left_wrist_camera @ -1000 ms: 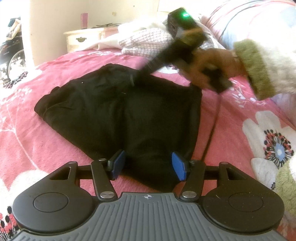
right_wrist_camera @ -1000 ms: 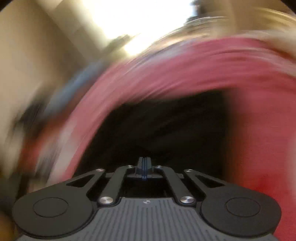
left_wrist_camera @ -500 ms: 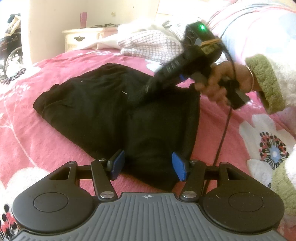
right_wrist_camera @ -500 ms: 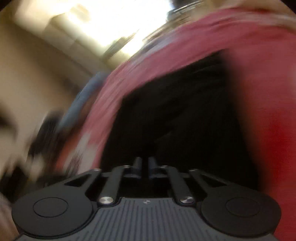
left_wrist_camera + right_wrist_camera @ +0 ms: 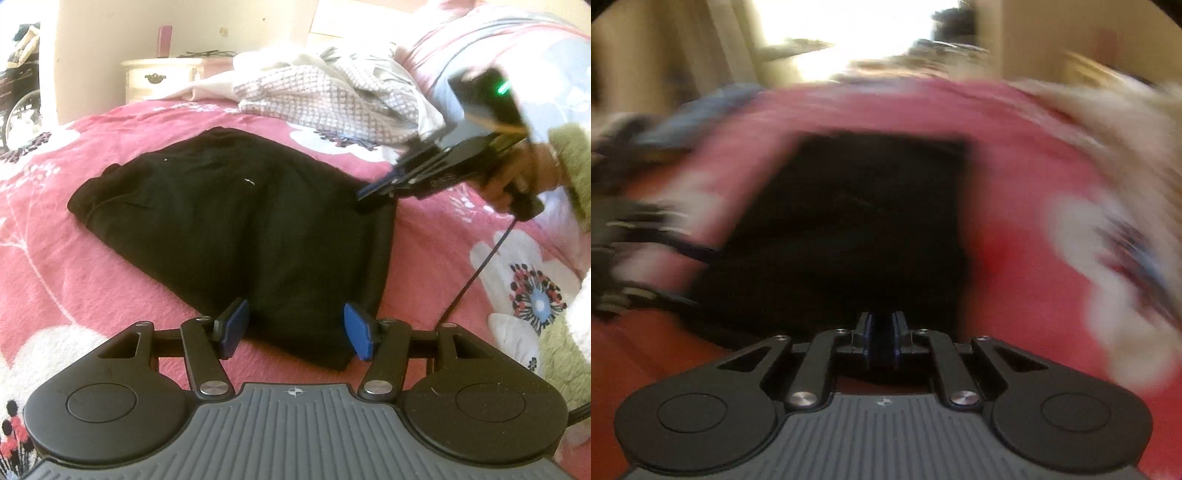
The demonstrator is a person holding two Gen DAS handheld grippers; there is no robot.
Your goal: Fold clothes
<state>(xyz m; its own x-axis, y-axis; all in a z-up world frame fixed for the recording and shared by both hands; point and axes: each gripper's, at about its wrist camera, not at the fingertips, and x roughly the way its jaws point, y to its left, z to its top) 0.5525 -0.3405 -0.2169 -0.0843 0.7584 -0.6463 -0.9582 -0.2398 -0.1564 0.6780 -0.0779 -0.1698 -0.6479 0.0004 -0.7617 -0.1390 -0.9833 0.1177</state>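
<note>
**A:** On the pink flowered bedspread (image 5: 92, 258), what has changed in the last moment?

**B:** The right gripper (image 5: 364, 195) has swung across. A moment ago it hovered over the middle of the black soft cloth garment (image 5: 229, 229); now its tips sit at the garment's far right corner. Its jaws have just been closing and are now pinched fully together. Whether cloth is caught between them I cannot tell: the right wrist view is smeared, and in the left wrist view the tips merge with the dark fabric.

**A:** And the left gripper (image 5: 295, 330)?

**B:** Half open, blue pads (image 5: 234, 326) standing either side of the near corner of the garment, not pressing it. It has hardly shifted.

**A:** What does that mean for the fold?

**B:** I judge the right side is set to take that corner for the next fold, with the left waiting at the near edge.

**A:** How does the garment look?

**B:** Already partly folded, a flat, thick, rough trapezoid, lightly wrinkled, with two pale lint flecks, lying mid-bed. A checked pale heap of laundry (image 5: 325, 96) lies well behind it.
</note>
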